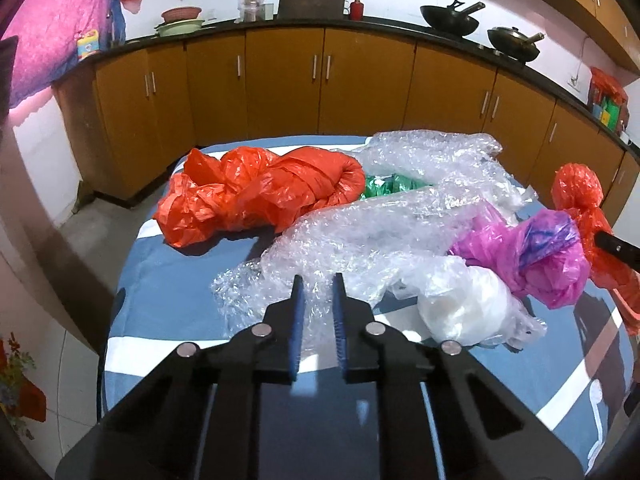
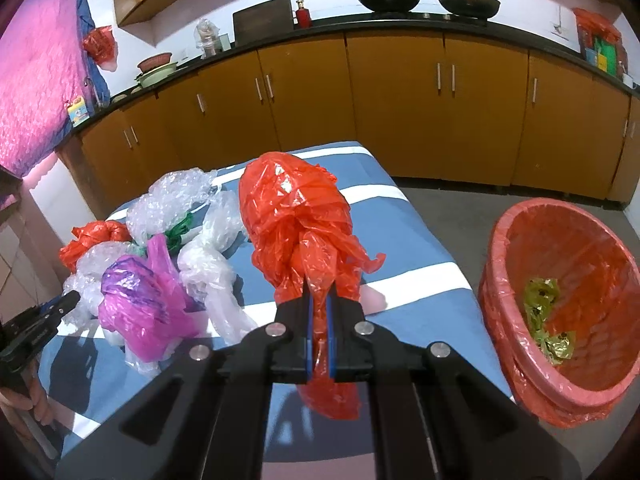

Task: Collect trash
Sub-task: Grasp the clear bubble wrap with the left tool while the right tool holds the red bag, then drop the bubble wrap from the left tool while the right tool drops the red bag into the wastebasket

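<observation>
Your right gripper (image 2: pixel 319 304) is clamped on the neck of a crumpled red plastic bag (image 2: pixel 294 216), lifted off the blue striped worktop (image 2: pixel 416 276) so it can swing right to the red-lined bin (image 2: pixel 560 304). Your left gripper (image 1: pixel 318 292) has pinched clear bubble wrap (image 1: pixel 360 232) at the near left.

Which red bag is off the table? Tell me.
The red bag clamped in the right gripper. The other red bag lies twisted on the table beside the bubble wrap.
</observation>
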Action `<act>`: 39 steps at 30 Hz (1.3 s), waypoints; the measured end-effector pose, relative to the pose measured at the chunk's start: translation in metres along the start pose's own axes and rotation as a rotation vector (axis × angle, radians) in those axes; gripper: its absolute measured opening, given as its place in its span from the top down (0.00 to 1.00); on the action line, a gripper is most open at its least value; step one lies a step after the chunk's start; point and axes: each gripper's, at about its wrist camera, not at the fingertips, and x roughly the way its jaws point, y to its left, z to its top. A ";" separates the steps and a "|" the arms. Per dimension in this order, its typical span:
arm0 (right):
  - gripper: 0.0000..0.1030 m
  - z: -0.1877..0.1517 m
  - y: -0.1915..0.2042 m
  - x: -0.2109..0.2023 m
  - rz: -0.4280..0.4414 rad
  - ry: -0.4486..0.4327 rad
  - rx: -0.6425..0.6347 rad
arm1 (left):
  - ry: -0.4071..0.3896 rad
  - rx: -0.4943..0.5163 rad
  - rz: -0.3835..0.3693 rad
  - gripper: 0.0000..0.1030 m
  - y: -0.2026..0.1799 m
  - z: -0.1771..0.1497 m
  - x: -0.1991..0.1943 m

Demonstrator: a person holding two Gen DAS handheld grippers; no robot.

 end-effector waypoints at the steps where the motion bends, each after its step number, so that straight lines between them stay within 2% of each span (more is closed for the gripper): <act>1: 0.94 0.001 -0.001 -0.001 0.000 -0.003 0.001 | -0.004 -0.003 0.001 0.89 0.000 0.001 -0.002; 14: 0.94 0.005 -0.008 -0.032 0.013 -0.059 0.010 | -0.086 -0.032 0.013 0.90 -0.005 0.010 -0.043; 23: 0.94 0.015 -0.016 -0.060 0.016 -0.114 0.022 | -0.152 -0.032 0.006 0.90 -0.015 0.031 -0.065; 39: 0.94 0.020 -0.053 -0.103 -0.025 -0.194 0.074 | -0.237 0.017 -0.102 0.90 -0.070 0.058 -0.088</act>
